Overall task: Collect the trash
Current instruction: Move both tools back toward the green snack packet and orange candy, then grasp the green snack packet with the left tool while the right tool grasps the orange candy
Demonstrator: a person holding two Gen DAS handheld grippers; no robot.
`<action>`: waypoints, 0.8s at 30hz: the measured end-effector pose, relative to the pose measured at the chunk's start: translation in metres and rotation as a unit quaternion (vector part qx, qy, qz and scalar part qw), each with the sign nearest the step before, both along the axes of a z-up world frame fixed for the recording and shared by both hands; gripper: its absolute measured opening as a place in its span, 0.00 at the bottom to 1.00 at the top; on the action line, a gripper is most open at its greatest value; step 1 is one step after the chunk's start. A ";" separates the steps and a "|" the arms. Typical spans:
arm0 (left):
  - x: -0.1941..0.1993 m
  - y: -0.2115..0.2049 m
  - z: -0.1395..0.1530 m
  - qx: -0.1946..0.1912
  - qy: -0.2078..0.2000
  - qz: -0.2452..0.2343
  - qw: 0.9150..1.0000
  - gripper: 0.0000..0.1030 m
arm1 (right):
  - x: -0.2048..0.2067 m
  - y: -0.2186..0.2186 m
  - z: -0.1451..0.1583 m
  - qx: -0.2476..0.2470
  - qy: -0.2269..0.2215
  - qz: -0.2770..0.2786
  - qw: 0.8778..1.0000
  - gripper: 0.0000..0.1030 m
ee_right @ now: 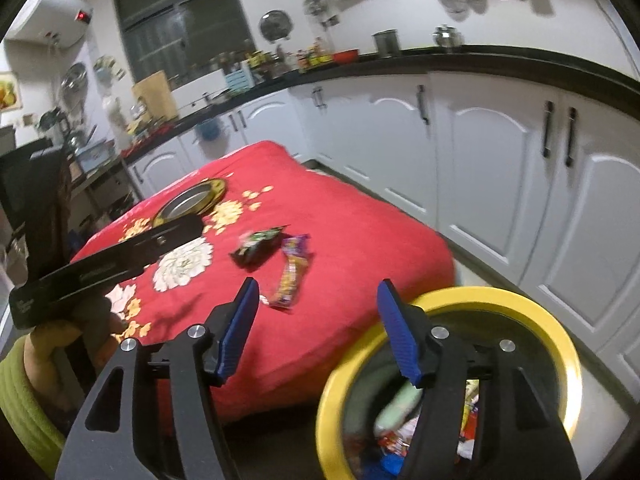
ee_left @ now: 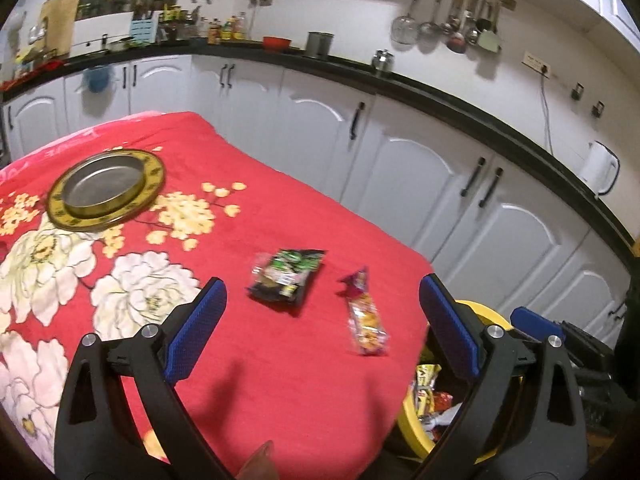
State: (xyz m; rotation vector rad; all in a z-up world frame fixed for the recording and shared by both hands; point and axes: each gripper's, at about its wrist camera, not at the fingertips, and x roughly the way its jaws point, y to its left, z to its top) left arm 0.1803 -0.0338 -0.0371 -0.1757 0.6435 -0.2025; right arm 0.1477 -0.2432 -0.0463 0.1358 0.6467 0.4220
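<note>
Red floral cloth [ee_left: 280,208] is covering the table, and two pieces of trash are lying on it near its right edge. A crumpled black and green snack packet [ee_left: 286,278] is sitting close to a long orange and purple candy wrapper [ee_left: 365,314], which is lying at about four o'clock from the packet, the two apart. The left gripper [ee_left: 322,320] is hovering above the cloth with its blue-padded fingers spread wide and holding nothing; both wrappers are showing between its fingers. The right gripper [ee_right: 318,328] is likewise gaping and empty, poised over the rim of a round yellow bin [ee_right: 496,300] that is standing beside the table, with wrappers already inside. A round brass-rimmed metal plate [ee_left: 106,188] is resting on the cloth at ten o'clock from the packet, well apart. White kitchen cabinets [ee_left: 400,168] are running behind.
</note>
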 end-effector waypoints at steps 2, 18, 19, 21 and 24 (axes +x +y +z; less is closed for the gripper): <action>0.005 0.009 -0.002 0.003 0.002 0.009 1.000 0.86 | 0.005 0.013 -0.001 -0.006 0.002 0.013 1.000 0.58; 0.065 0.042 -0.040 -0.032 0.084 0.013 0.996 0.74 | 0.065 0.069 -0.044 -0.053 0.064 0.040 0.996 0.50; 0.069 0.041 -0.045 -0.035 0.092 0.010 0.995 0.72 | 0.068 0.069 -0.046 -0.052 0.071 0.040 0.995 0.47; 0.076 0.040 -0.052 -0.040 0.104 0.008 0.994 0.71 | 0.073 0.071 -0.053 -0.047 0.085 0.042 0.994 0.41; 0.084 0.038 -0.060 -0.047 0.117 0.007 0.992 0.68 | 0.073 0.074 -0.062 -0.041 0.101 0.051 0.993 0.16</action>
